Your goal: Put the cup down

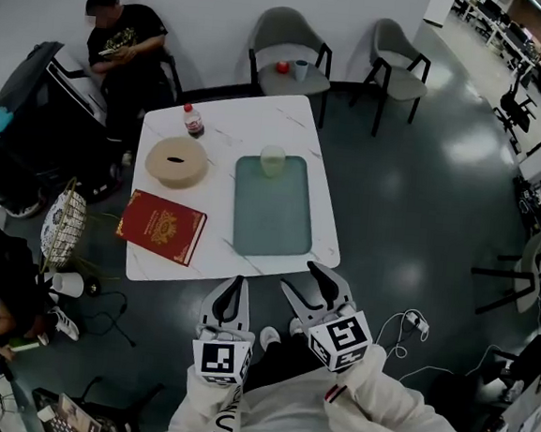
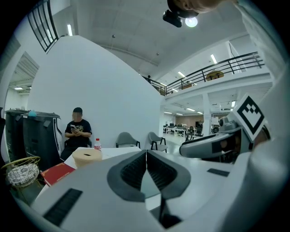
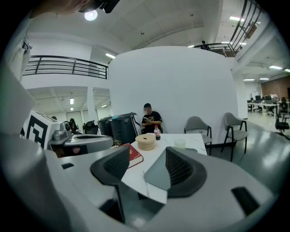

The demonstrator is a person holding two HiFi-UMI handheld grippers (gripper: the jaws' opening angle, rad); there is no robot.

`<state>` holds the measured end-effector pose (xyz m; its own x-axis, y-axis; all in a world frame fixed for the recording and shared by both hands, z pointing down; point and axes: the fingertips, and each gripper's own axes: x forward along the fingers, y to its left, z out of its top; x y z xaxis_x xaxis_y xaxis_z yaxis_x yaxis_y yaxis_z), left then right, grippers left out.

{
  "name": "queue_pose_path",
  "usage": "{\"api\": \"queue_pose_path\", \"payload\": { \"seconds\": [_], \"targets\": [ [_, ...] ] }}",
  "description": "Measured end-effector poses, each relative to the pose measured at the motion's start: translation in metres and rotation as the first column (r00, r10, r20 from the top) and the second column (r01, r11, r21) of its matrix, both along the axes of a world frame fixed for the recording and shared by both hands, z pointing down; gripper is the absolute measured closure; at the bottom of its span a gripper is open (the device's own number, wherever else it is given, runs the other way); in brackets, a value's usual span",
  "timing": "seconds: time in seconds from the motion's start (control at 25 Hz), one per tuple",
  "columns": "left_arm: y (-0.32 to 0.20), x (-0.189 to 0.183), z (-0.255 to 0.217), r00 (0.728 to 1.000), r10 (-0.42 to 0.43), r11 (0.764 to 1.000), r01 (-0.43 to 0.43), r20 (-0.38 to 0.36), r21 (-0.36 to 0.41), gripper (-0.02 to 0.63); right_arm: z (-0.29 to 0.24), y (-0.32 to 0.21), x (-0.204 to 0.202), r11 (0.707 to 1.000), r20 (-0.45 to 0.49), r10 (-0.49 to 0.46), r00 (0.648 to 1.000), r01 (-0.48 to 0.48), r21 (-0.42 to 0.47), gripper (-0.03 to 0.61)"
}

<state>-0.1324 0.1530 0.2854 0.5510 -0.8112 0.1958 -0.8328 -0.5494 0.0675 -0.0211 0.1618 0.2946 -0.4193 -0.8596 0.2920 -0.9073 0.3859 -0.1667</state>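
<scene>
Cup [image 1: 273, 160] stands, apparently upright, at the far end of the tray [image 1: 271, 229] on the bench [image 1: 226, 127]. Left claw [image 1: 238, 283] closed, empty. Right claw [image 1: 300, 276] partly spread, empty. Both are well clear. Risk: a careless reach across could topple the light cup.

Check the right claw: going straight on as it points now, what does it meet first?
Likely the near edge of the white table, or the green tray just beyond it. The right claw, open and empty, aims slightly down at that corner. Depth is unclear, so either could come first.
</scene>
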Motion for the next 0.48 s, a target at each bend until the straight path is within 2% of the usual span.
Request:
{"api": "queue_pose_path", "payload": {
  "seconds": [0.24,0.48],
  "targets": [
    [0.006,0.023,-0.002,1.0,0.026,1.0,-0.026,0.007,-0.006,0.601,0.009,0.01,0.007,0.999,0.066,-0.012,0.998,0.015,-0.037,0.331],
    [0.008,0.039,-0.011,0.999,0.029,1.0,-0.029,0.028,-0.003,0.601,0.0,0.003,0.025,1.0,0.053,-0.01,0.999,0.011,-0.017,0.388]
  ]
}}
